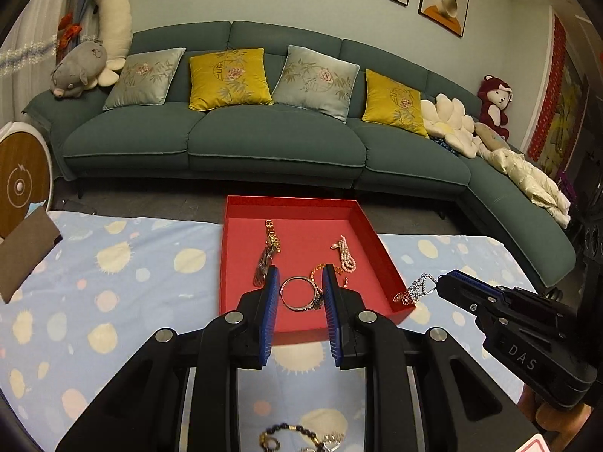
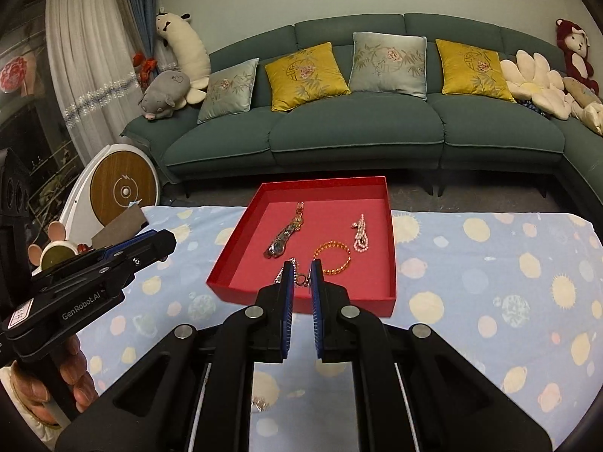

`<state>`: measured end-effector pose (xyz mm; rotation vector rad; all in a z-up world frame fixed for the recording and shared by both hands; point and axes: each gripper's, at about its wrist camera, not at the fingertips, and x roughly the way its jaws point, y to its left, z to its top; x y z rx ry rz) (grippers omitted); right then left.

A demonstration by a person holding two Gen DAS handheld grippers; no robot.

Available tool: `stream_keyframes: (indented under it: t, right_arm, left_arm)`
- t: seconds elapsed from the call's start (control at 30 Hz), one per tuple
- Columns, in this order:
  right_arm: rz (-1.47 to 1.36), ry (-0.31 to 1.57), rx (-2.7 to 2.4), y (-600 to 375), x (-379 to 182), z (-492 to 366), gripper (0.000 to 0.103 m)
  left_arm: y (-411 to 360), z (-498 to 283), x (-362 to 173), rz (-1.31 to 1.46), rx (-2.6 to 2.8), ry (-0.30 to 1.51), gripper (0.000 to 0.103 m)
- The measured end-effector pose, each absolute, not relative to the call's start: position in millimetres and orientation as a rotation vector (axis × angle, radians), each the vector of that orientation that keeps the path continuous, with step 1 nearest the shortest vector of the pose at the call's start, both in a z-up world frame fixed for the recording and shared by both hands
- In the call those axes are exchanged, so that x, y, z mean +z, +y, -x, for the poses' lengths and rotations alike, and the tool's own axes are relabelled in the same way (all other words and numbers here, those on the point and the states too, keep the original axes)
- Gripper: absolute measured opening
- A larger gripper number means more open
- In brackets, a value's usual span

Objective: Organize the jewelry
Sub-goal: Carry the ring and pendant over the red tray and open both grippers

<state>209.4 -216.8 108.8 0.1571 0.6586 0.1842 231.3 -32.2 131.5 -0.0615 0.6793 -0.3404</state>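
Observation:
A red tray [image 1: 388,263] [image 2: 226,263] sits on the blue spotted cloth. In it lie a gold watch band [image 1: 272,237] [image 2: 288,231], a pearl string [image 1: 346,254] [image 2: 360,233] and an orange bead bracelet [image 2: 333,258]. My left gripper [image 1: 300,275] is shut on a silver ring bracelet [image 1: 297,293] and holds it over the tray's near part. My right gripper [image 2: 301,267] is shut on a silver chain piece [image 1: 416,288] [image 2: 299,278] that dangles at the tray's near right corner.
A dark bead bracelet [image 1: 290,431] and other small jewelry lie on the cloth below the left gripper. A brown card [image 1: 26,252] rests at the cloth's left edge. A green sofa [image 1: 264,139] stands behind the table.

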Motion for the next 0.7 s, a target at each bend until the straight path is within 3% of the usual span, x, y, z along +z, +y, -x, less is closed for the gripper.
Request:
stream_keyframes:
  t: [0.5, 0.57, 0.6, 0.63, 0.7]
  right_arm:
    - [-0.213, 0.813, 0.142, -240.1, 22.9, -296.0, 0.009]
    - [-0.209, 0.818, 0.152, -239.1, 18.4, -298.7, 0.01]
    - [-0.205, 0.813, 0.147, -238.9, 17.6, -297.9, 0.012]
    - [-0.205, 0.811, 0.149, -238.9, 18.4, -298.4, 0.013]
    - [-0.214, 0.797, 0.148, -240.3, 23.7, -295.6, 0.019]
  left_arm:
    - [-36.7, -309.6, 41.0, 0.061, -0.24, 0.83, 0.022]
    - [-34.6, -311.9, 37.8, 0.073, -0.209, 0.841, 0.03]
    - [-31.2, -311.9, 38.4, 0.092, -0.197, 0.844, 0.045]
    - [-27.0, -310.5, 40.7, 0.114, -0.188, 0.833, 0.054]
    - [-19.5, -306.4, 47.9, 0.145, -0.19, 0.811, 0.054]
